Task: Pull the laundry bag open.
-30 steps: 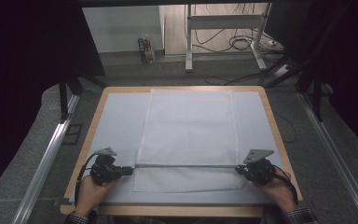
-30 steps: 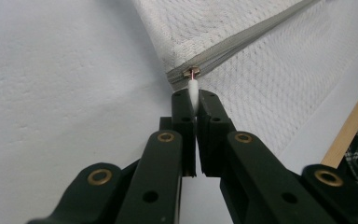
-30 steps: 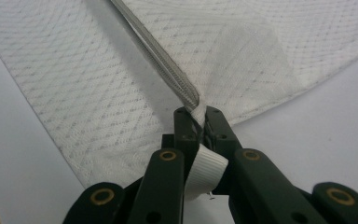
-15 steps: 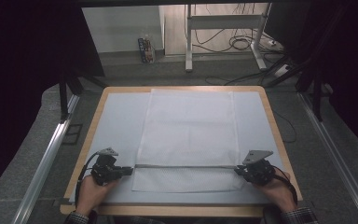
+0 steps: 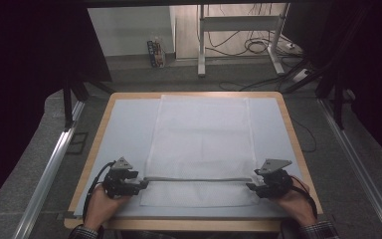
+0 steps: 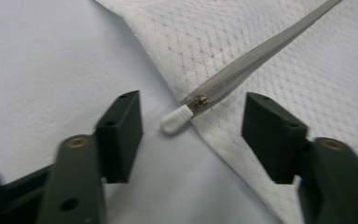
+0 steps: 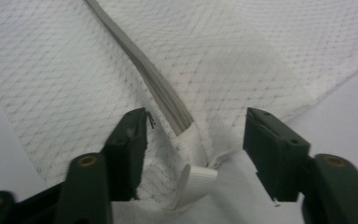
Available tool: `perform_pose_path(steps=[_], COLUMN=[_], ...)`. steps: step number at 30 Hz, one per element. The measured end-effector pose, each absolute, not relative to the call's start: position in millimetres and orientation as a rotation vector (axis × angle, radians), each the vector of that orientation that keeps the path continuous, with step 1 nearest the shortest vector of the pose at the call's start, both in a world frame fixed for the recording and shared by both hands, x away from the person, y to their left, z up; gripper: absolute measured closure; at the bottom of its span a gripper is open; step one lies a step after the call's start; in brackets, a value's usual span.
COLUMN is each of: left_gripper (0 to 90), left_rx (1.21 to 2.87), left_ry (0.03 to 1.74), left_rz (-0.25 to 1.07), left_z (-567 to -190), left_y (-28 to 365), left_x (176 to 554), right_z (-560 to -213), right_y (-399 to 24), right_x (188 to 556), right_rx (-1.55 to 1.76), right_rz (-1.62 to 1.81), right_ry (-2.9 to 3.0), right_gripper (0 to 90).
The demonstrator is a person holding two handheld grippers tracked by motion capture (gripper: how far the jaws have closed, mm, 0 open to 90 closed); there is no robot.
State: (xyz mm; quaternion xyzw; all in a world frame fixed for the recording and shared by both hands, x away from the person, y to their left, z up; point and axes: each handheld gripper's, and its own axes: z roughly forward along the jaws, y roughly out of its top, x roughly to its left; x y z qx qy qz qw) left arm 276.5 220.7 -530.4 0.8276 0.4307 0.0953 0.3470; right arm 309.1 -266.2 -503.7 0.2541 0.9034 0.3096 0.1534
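The left gripper is open, its jaws set either side of the white zip pull, which lies on the worktop at the left edge of the mesh bag. Nothing is gripped. The right gripper is also open; its jaws straddle the right end of the zip, where a white fabric tab projects from the bag edge toward the gripper.

In the high view, the left gripper and right gripper sit at opposite ends of the zip, which runs left to right across the near part of the bag. The bag lies flat at the centre of the worktop and reaches almost to the far edge.

Handling, as judged from the views:
- The bag appears thin, light and limp. It will likely bunch or drag if pulled at one end without restraint at the other.
- The mesh offers little to grip and may snag on jaw edges.
- The pull is small, smooth and hard. It may slip unless centred between the jaws.
- Suitable hold points: the pull on the left; the tab or the zip end on the right.
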Motion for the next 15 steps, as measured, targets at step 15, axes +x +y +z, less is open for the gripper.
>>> perform_pose_path(steps=[15], left_gripper=[3.5], left_rx=[2.171], left_ry=[1.041], left_rz=[0.417], left_z=[-515.8], left_y=[213.9], left_x=[253.2], right_z=[-495.2], right_y=[-268.7], right_x=[301.2], right_rx=[0.796], right_rz=[0.963], right_ry=[2.542], right_gripper=[12.3])
